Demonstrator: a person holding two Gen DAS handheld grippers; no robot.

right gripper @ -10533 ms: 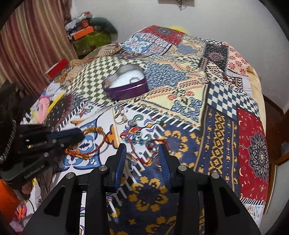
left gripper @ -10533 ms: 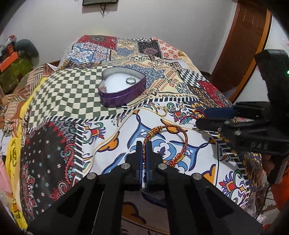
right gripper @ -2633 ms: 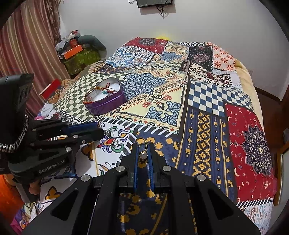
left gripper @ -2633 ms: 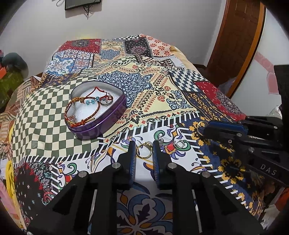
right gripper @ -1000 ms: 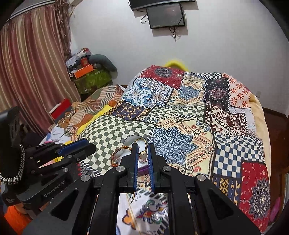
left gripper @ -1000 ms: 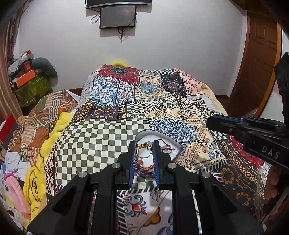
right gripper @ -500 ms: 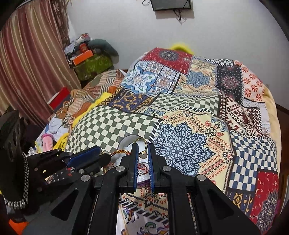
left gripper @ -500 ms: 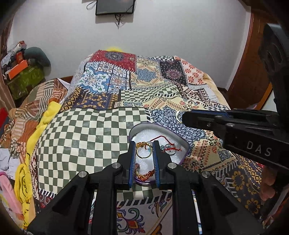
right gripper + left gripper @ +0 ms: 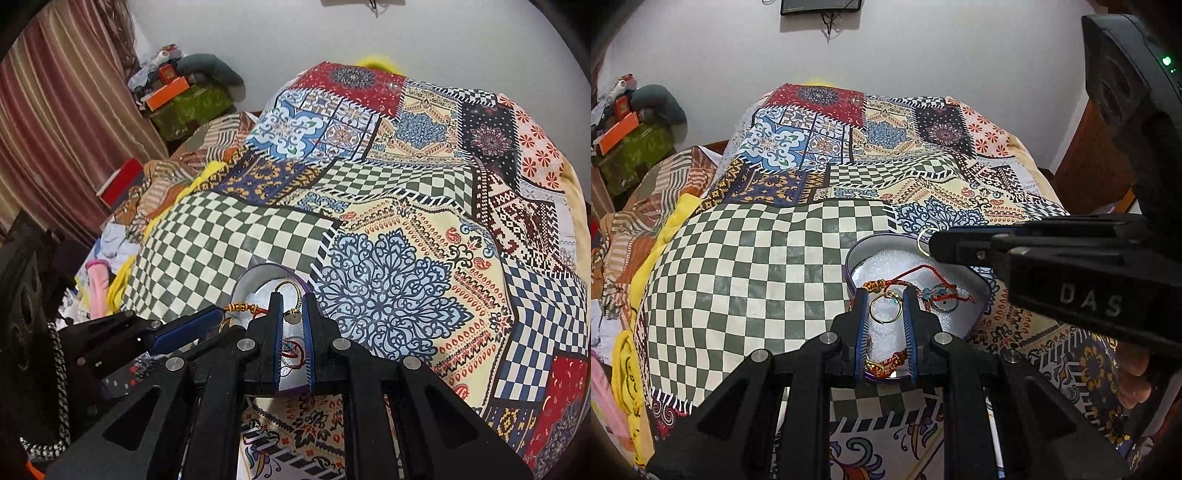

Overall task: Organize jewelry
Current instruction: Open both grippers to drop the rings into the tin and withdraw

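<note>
Beneath both grippers a patchwork bedspread (image 9: 746, 266) is spreading out, serving as the work surface. Just ahead of the fingers, the heart-shaped purple tin (image 9: 849, 258) is sitting on the checked patch, white padding inside, and it is acting as the collecting box.

Inside it a braided red-and-gold bracelet (image 9: 886, 363) is curling along the near wall, a red thread bracelet (image 9: 916, 271) is trailing across the padding, and a silver ring (image 9: 943, 301) is lying just right of the left tool's tips.

Now the left gripper (image 9: 885, 312) is hanging over the tin with a gold hoop (image 9: 884, 308) spanning its narrow gap, both fingers pressing on it, so it is carrying the hoop in for a drop, I'd say.

Coming in from the right, the right gripper (image 9: 291, 314) is pinching a second gold hoop earring (image 9: 291, 295) with a small disc, blades nearly together, the hoop poking out over the tin's far lobe. Holding each piece by the rim is probably keeping it from slipping before release.
</note>
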